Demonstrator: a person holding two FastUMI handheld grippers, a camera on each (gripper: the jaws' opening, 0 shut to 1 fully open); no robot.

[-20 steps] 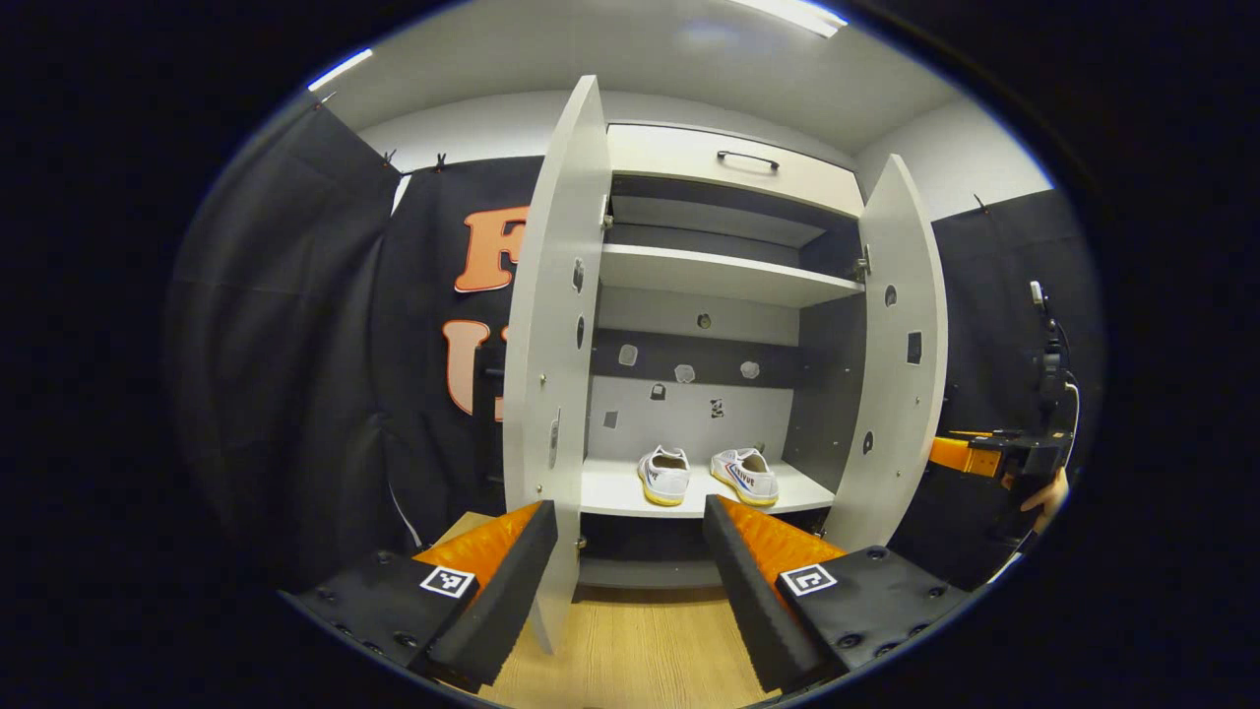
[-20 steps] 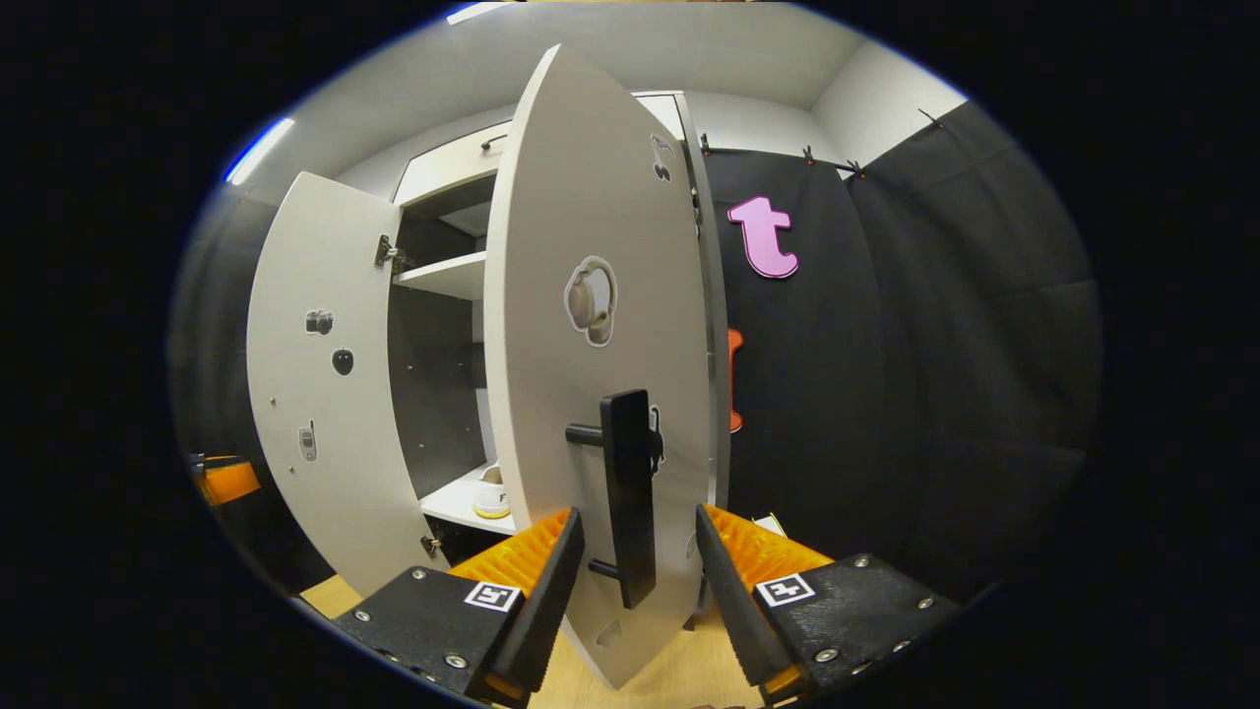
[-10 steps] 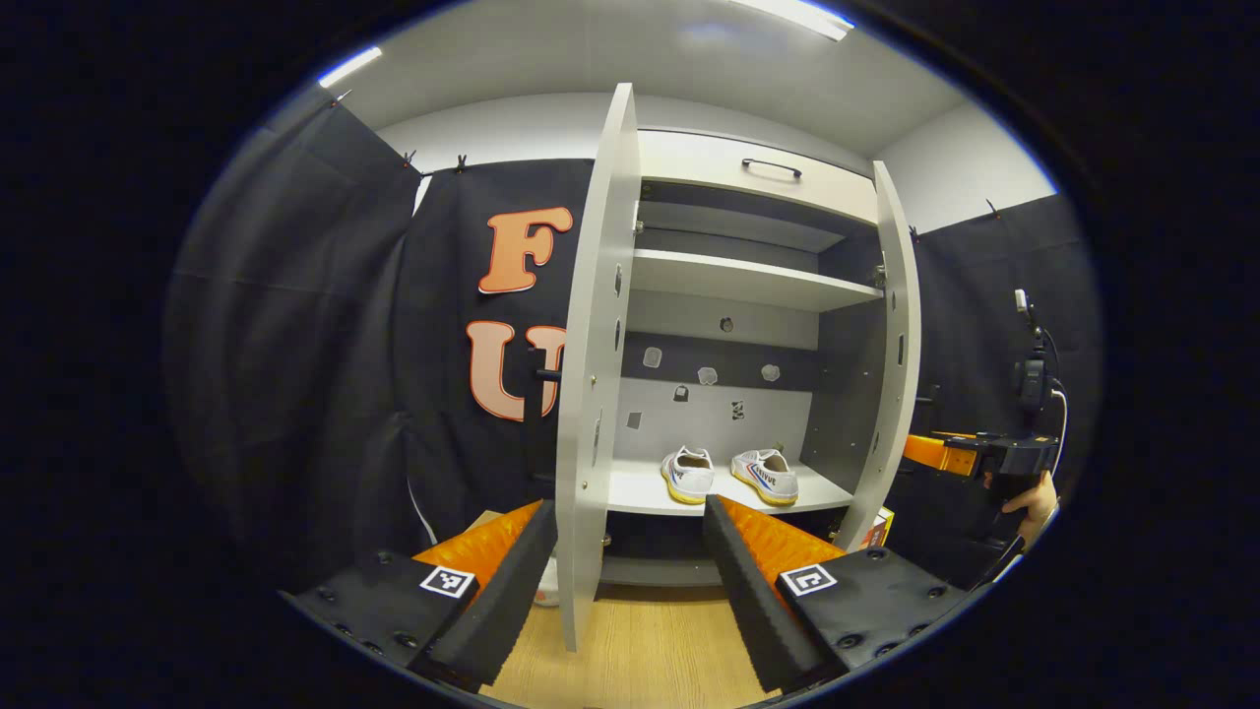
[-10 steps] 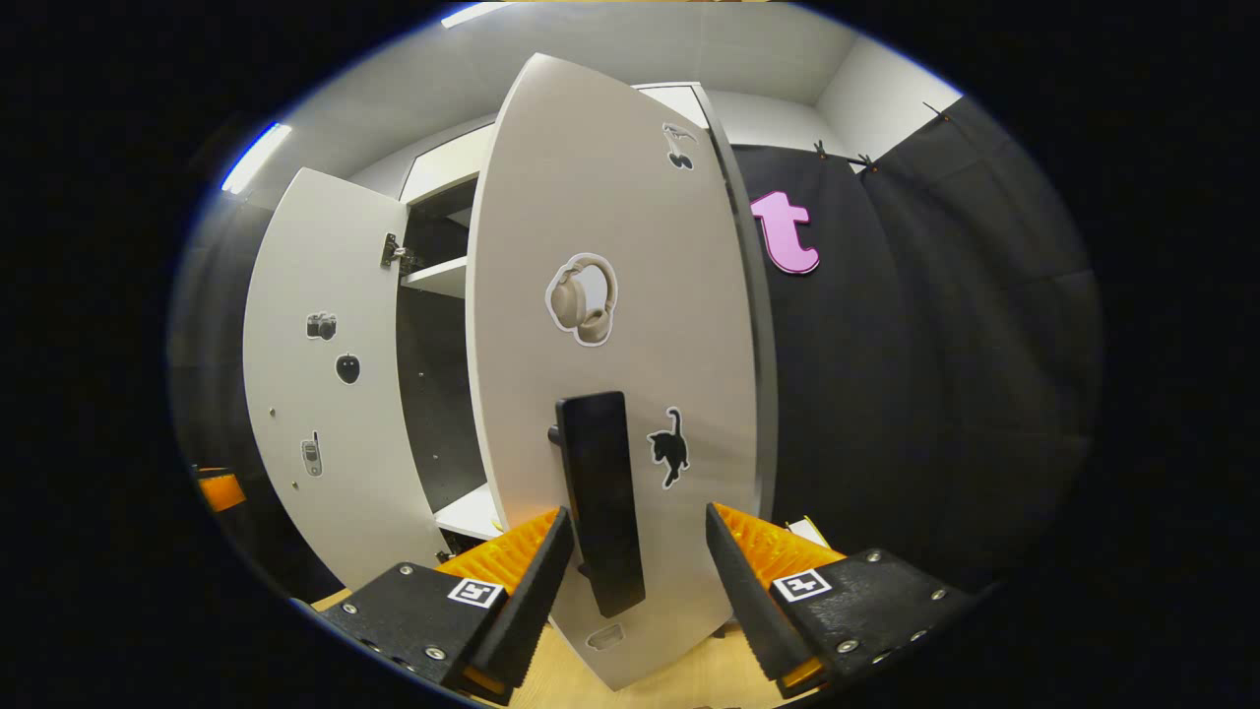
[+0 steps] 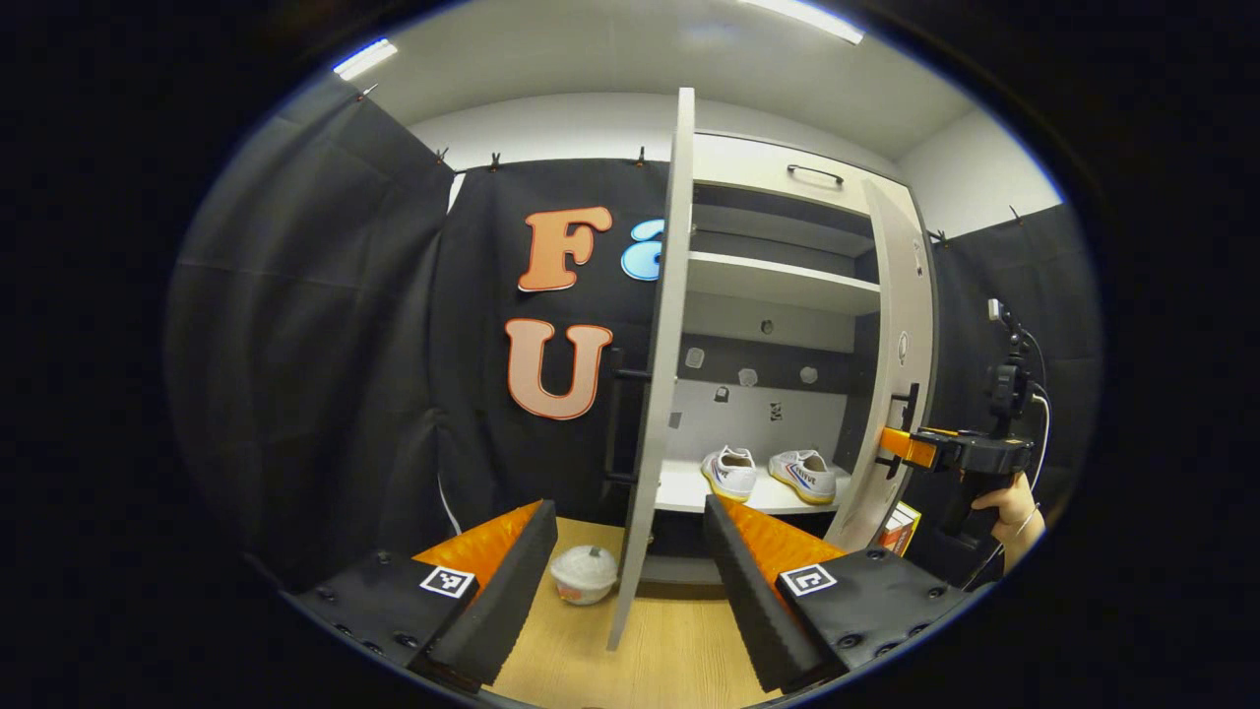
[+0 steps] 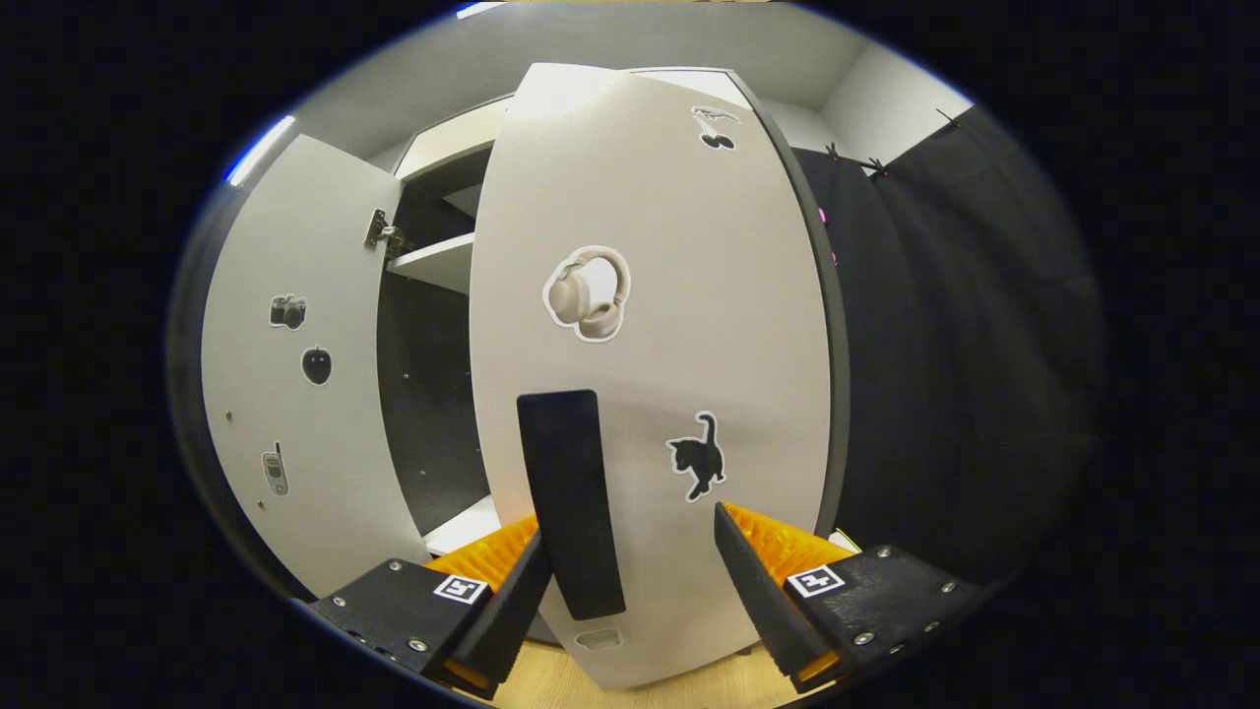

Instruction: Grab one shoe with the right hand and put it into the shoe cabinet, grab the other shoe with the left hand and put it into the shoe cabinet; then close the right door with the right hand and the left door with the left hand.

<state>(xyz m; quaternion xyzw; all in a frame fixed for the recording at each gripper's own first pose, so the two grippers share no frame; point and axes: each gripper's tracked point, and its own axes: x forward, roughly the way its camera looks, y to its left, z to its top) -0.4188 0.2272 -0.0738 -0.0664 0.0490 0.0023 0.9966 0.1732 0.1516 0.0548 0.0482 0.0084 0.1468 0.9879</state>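
Two white shoes, one (image 5: pixel 730 471) beside the other (image 5: pixel 804 474), stand on the lower shelf inside the shoe cabinet (image 5: pixel 778 281). The cabinet's left door (image 5: pixel 658 394) stands edge-on in front of my open left gripper (image 5: pixel 630 581), whose fingers hold nothing. The right door (image 5: pixel 891 374) is swung partway in. My right gripper (image 5: pixel 901 446), held by a hand, is up against its outer face. In the right gripper view that door (image 6: pixel 669 295) is close, and its black handle (image 6: pixel 571 502) stands between the fingers of the open right gripper (image 6: pixel 630 581), nearer the left one.
A white lidded bowl (image 5: pixel 583 573) sits on the wooden floor (image 5: pixel 679 650) just left of the left door's bottom edge. A small box (image 5: pixel 898 527) lies by the right door's foot. The left door's inner face (image 6: pixel 285 394) carries stickers. Black cloth walls surround the cabinet.
The right door has swung further towards closed with the right gripper against it. The left gripper has moved left, so the left door now shows edge-on and the floor bowl has come into sight.
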